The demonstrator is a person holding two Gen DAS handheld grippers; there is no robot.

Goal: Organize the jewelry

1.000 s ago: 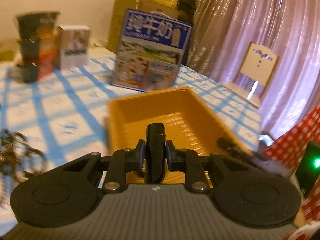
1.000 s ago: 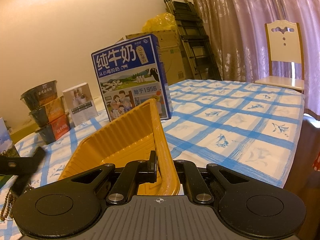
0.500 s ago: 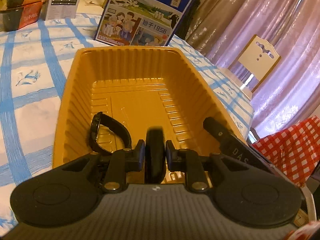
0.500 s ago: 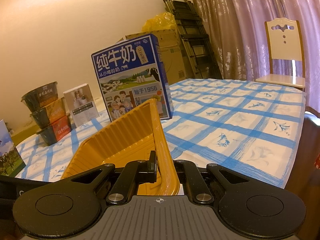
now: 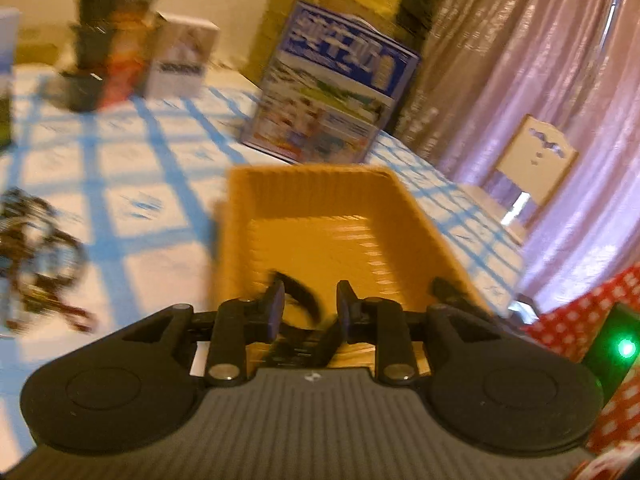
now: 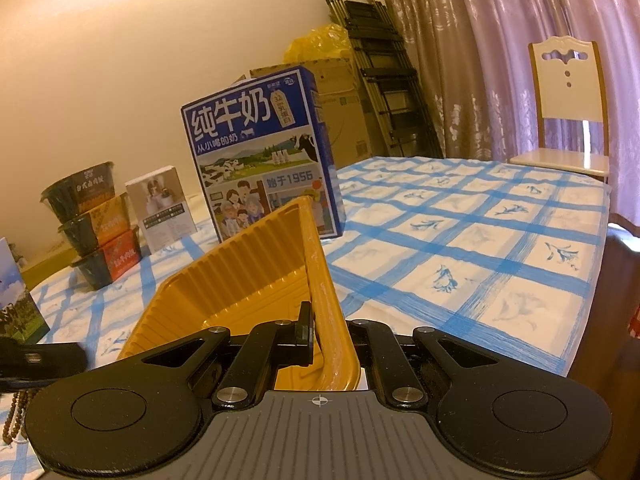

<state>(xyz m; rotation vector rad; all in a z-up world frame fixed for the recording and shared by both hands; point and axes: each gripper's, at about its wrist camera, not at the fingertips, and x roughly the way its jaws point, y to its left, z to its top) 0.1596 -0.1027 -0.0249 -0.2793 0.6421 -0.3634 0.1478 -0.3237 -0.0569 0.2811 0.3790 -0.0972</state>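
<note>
The left gripper (image 5: 310,304) is opening its jaws over the near end of the yellow tray (image 5: 320,208), and a black bracelet (image 5: 298,294) is lying loose between and just below them, pads no longer pressing it. The right gripper (image 6: 330,340) is pinching the tray's near rim, jaws nearly closed. If the left fingers are lifting while the bracelet is catching on one, it may be getting dragged out; more tangled jewelry (image 5: 38,264) is waiting well left of the jaws

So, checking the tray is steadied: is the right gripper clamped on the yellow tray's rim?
Yes, the right gripper has its jaws shut on the rim of the yellow tray.
</note>
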